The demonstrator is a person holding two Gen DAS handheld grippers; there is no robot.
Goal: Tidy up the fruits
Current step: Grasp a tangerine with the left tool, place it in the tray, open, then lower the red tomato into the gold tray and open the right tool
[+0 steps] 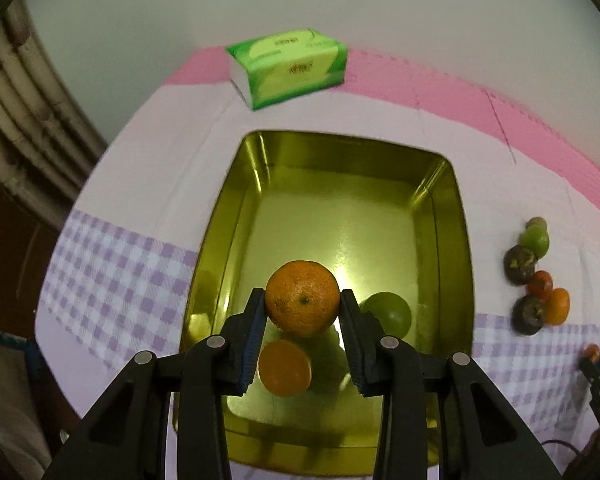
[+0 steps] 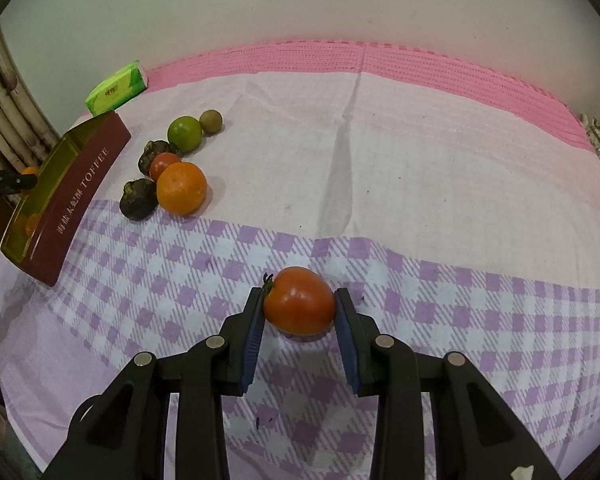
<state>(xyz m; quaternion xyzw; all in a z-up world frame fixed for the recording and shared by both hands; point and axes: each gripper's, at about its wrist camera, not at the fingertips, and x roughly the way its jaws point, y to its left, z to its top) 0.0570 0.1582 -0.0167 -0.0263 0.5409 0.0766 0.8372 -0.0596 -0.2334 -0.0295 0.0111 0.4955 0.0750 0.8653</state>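
Left wrist: left tongs [image 1: 302, 307] clamped on orange [image 1: 302, 298], held above gold tin [image 1: 450, 216]. Lime [image 1: 388, 314] inside tin; orange's reflection on tin floor. Tissue pack [image 1: 288, 68] beyond.

Right wrist: right tongs [image 2: 299, 307] clamped on tomato [image 2: 299, 301], at checked cloth [image 2: 420, 280]. Fruit cluster [image 2: 172, 172] beside tin.

In my left claw [image 1: 302, 309]: mandarin [image 1: 302, 298], above the tin [image 1: 236, 200]
In tin: two fruits (near end)
Behind tin: tissue pack [image 1: 288, 67]
Right of tin: fruit cluster [image 2: 172, 168], on the cloth [image 2: 420, 152]
In my right claw [image 2: 299, 307]: tomato [image 2: 299, 301], over cloth
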